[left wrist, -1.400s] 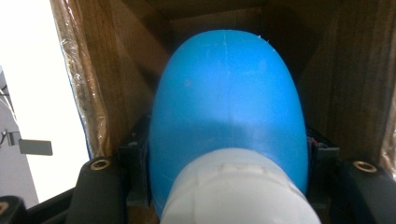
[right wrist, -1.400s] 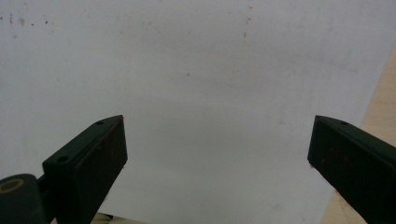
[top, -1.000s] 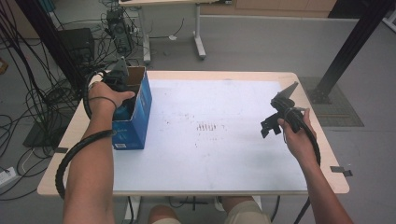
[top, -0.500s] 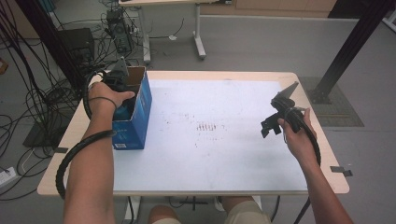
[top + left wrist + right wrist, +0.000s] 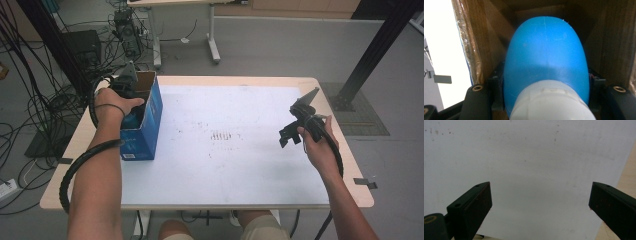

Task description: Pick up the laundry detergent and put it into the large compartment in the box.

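High view showed the person's forearms entering at six o'clock. At nine o'clock the left gripper reached down into an open blue cardboard box at the table's left edge; the box wall hid its tips. At three o'clock the right gripper hovered over the white, scuffed tabletop, jaws spread wide and grasping nothing. In the left gripper view, the jaws were clamped on a smooth, rounded blue bottle with a white cap, inside the box's brown, tape-lined walls; the cap was cut off at six o'clock. Beyond the table, tangled cables lay on the grey floor at ten o'clock.
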The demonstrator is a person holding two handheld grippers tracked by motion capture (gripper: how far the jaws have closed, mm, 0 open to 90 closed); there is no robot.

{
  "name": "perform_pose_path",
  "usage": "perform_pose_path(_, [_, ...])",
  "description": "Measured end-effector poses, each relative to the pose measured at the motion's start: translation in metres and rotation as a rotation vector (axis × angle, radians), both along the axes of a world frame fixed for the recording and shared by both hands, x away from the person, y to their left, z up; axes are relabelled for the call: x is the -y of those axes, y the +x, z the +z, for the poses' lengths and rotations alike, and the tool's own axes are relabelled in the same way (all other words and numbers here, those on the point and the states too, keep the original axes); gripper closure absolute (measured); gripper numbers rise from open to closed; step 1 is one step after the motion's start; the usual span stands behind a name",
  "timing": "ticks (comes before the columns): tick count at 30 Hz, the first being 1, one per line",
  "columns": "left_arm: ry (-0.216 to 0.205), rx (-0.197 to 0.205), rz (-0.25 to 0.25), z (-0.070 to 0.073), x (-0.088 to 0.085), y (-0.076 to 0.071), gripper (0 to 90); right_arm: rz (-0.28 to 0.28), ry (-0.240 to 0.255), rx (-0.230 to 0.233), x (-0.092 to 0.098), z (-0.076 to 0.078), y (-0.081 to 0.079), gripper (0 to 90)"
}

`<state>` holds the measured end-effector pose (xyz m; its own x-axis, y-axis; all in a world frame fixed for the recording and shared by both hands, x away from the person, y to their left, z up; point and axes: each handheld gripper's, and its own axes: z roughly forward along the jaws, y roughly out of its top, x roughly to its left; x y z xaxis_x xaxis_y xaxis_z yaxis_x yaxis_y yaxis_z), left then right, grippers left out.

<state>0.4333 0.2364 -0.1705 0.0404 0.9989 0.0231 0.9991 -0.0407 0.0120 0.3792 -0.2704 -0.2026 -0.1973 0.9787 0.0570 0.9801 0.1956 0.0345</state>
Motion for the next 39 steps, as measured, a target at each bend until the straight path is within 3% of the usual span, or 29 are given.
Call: perform_pose_path(39, [-0.010,-0.003,0.002,-0.0006,-0.0012,0.0000,36.8,0.008,0.000,0.009,-0.0007,0.0008,-0.0013,4.9])
